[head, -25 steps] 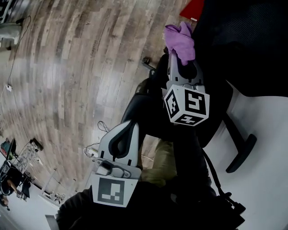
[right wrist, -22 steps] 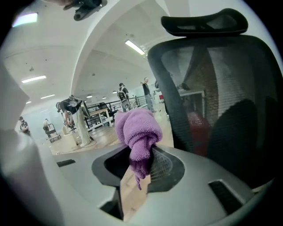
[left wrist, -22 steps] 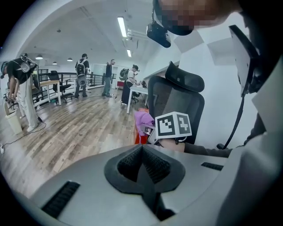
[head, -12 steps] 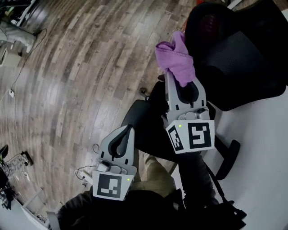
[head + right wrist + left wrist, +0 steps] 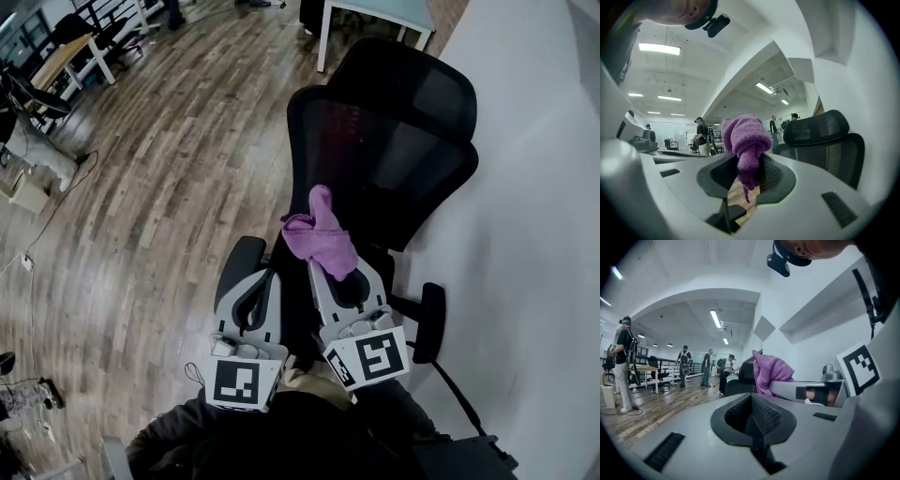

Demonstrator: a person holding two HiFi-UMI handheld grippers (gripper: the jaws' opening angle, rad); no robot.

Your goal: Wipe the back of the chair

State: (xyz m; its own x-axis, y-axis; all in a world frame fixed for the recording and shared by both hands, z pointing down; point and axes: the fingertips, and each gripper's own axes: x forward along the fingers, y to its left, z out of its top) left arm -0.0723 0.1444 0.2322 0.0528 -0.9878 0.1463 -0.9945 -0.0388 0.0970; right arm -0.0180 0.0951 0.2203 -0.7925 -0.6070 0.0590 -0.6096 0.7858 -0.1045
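Note:
A black mesh office chair stands ahead in the head view, its back (image 5: 384, 159) upright under a headrest (image 5: 412, 84). My right gripper (image 5: 325, 264) is shut on a bunched purple cloth (image 5: 319, 239), held a little short of the lower chair back. The right gripper view has the cloth (image 5: 745, 136) pinched between the jaws, with the chair (image 5: 825, 140) to the right. My left gripper (image 5: 265, 274) is beside it on the left, shut and holding nothing. In the left gripper view (image 5: 751, 399) the pads meet, and the cloth (image 5: 771, 373) shows beyond them.
A white wall (image 5: 534, 234) runs close along the chair's right side. The chair's armrests (image 5: 431, 323) stick out toward me. Wood floor (image 5: 141, 206) spreads to the left, with desks and chairs (image 5: 84, 47) far off. A white table (image 5: 375, 14) stands behind the chair. Several people (image 5: 623, 362) stand in the distance.
The head view has lifted, so the whole chair back now shows. Both grippers sit lower in the frame, closer together, the right one still holding the cloth.

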